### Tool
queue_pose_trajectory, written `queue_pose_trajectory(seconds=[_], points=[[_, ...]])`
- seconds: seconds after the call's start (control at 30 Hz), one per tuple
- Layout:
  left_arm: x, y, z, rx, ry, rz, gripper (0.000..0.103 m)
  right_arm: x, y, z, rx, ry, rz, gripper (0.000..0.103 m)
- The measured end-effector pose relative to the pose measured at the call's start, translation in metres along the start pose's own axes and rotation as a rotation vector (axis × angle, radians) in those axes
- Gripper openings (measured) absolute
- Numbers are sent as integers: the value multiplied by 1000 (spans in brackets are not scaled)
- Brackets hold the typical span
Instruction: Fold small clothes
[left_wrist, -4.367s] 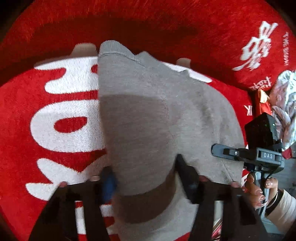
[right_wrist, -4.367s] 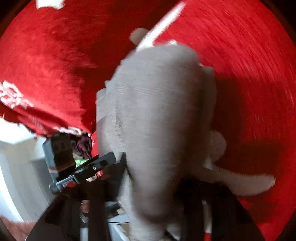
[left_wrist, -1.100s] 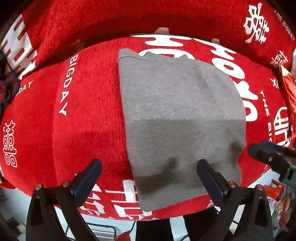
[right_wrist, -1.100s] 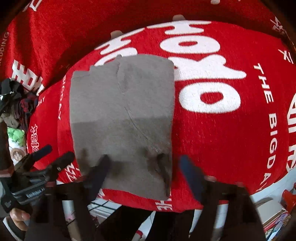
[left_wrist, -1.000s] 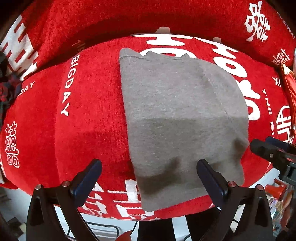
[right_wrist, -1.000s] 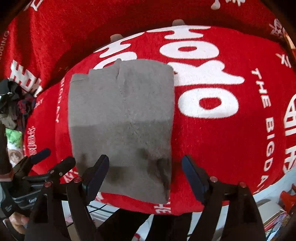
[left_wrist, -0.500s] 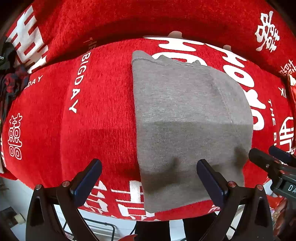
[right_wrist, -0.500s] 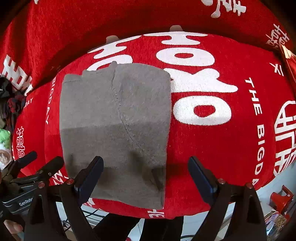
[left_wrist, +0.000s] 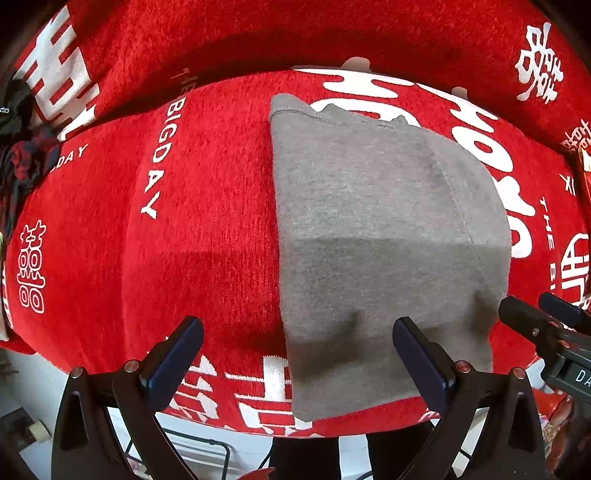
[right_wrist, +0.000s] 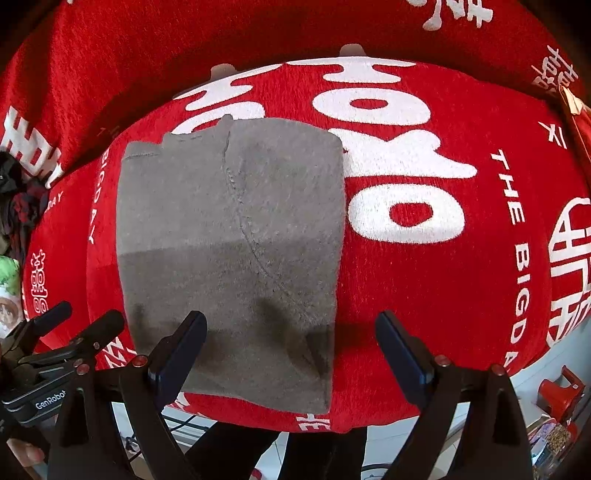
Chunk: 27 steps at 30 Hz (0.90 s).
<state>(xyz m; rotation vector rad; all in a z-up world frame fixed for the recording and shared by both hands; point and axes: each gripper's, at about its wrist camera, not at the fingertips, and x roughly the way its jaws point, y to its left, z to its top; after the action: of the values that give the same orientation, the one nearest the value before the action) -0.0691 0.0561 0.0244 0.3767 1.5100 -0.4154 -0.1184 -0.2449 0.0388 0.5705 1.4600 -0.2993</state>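
Note:
A grey knit garment (left_wrist: 388, 236), folded into a rectangle, lies flat on a red cloth with white lettering (left_wrist: 207, 236); its near edge hangs slightly over the table's front. It also shows in the right wrist view (right_wrist: 229, 251). My left gripper (left_wrist: 295, 339) is open and empty, held above the garment's near left corner. My right gripper (right_wrist: 291, 339) is open and empty, above the garment's near right corner. Each gripper shows at the edge of the other's view: the right one (left_wrist: 543, 325), the left one (right_wrist: 70, 325).
The red cloth (right_wrist: 443, 295) covers the table and rises in a fold at the back. Dark plaid clothes (left_wrist: 22, 162) lie at the far left. Red packaging (right_wrist: 561, 391) and clutter sit below the table's front right edge. White floor shows beneath.
Both grippers have let go of the garment and opened since 4.4 s ago, and have pulled back. Over the last second both views drifted slightly; the garment stays flat.

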Motion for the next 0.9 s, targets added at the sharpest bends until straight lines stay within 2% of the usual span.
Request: queue_pose_trajectory(seconds=[0.9], points=[[0, -3, 1, 22, -3, 12, 102, 6, 6, -3, -16, 14, -27, 94]])
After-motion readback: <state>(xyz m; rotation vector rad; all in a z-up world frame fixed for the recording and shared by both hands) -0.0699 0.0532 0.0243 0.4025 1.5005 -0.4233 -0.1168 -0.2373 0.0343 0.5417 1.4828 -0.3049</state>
